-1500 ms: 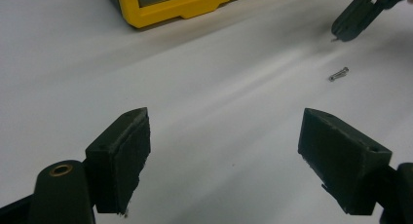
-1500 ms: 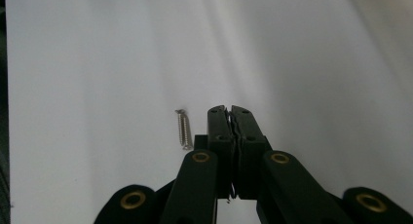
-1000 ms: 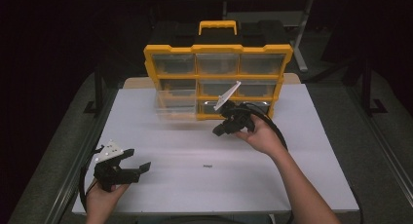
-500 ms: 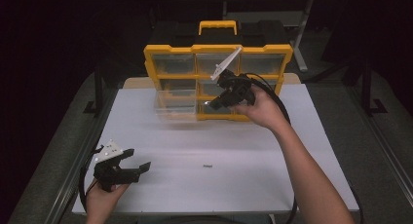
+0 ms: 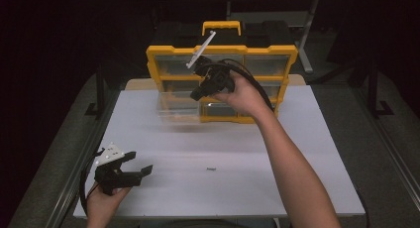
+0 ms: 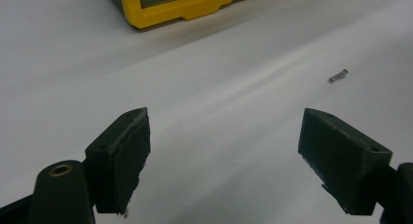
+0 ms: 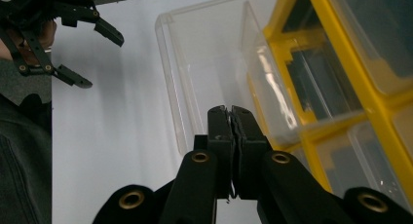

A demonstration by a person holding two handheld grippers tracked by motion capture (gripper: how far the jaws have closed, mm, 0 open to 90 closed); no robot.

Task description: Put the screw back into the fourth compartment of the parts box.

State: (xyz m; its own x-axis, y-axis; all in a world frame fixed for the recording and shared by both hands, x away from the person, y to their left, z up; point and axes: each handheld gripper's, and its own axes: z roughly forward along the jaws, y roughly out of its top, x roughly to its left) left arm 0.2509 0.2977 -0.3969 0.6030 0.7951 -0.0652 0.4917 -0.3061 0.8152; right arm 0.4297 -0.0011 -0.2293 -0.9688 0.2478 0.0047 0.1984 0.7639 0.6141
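A yellow organizer (image 5: 171,51) (image 7: 341,53) (image 6: 195,7) with clear drawers stands at the back of the white table. One clear drawer (image 5: 178,106) (image 7: 209,63) is pulled out at its lower left and looks empty. My right gripper (image 5: 195,95) (image 7: 232,112) hangs in the air in front of the organizer's middle row, above the pulled-out drawer; its jaws are pressed together with nothing visible between them. My left gripper (image 5: 138,163) (image 6: 224,136) rests low at the table's front left, jaws wide apart and empty. A tiny screw (image 5: 211,169) (image 6: 337,76) lies on the table to its right.
The white table top (image 5: 297,153) spreads between the organizer and the front edge. A black-and-yellow handle (image 5: 221,27) tops the organizer. Metal rails (image 5: 64,188) run along the table's sides. In the right gripper view the left gripper (image 7: 100,61) sits far off at upper left.
My right gripper has risen and drifted left, from the organizer's lower row up in front of its middle row. The left gripper has stayed put.
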